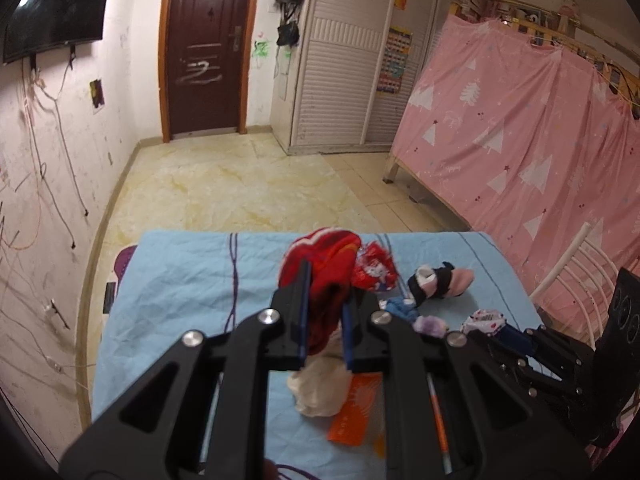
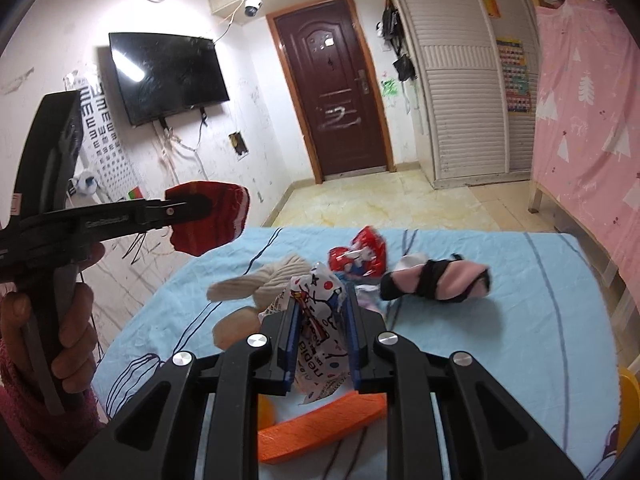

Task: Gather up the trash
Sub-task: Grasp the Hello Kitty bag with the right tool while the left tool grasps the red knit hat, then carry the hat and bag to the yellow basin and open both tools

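Note:
My left gripper (image 1: 326,280) is shut on a red knitted sock (image 1: 324,264) and holds it above the blue-sheeted table (image 1: 180,280); the sock also shows in the right wrist view (image 2: 212,216), lifted at the left. My right gripper (image 2: 320,292) is shut on a white printed wrapper (image 2: 318,320) above the table (image 2: 520,320). A red snack wrapper (image 2: 360,258) lies behind it, also in the left wrist view (image 1: 374,270). A pink and black sock (image 2: 436,280) lies to the right. A beige sock (image 2: 260,282) lies to the left.
An orange flat piece (image 2: 320,428) lies under my right gripper and shows in the left wrist view (image 1: 354,412). A white metal chair (image 1: 580,272) and pink curtain (image 1: 520,152) stand on the right. Floor and a brown door (image 1: 204,48) are beyond the table.

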Motion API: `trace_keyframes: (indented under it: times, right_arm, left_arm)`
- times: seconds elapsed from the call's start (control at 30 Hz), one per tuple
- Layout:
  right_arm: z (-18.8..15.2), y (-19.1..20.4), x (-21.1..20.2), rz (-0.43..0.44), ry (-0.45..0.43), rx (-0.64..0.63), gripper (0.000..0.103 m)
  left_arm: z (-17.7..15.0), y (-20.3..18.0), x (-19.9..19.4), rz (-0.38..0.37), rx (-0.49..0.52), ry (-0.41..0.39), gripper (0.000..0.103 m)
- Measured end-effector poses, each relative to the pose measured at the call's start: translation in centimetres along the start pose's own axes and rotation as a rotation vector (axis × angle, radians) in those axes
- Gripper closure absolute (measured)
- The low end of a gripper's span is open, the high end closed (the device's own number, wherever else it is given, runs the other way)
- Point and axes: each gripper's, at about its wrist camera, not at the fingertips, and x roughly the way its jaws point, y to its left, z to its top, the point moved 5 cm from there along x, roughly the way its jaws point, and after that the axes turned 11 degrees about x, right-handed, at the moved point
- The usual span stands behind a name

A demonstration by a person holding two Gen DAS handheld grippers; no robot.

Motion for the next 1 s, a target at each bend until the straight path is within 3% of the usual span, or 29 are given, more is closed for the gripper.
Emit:
trace_keyframes:
  times: [0.47,0.87,1.0]
  right_arm:
    - [1.9,-6.5,-6.2,-0.097,-0.131,0.061,0.089]
    - [2.4,-14.9,-13.0,-0.229,-0.250,0.167,0.089]
    - [1.6,-17.6,-14.7,-0.270,-0.267,0.195,0.089]
  left_arm:
    - [2.6,-7.7,0.6,-0.081,0.094,-0.003,0.091]
    - [4.0,-17.0,1.9,-0.179,0.204,0.008,0.091]
    - [3.9,-20.9,2.4,-0.243,0.235,0.024,0.091]
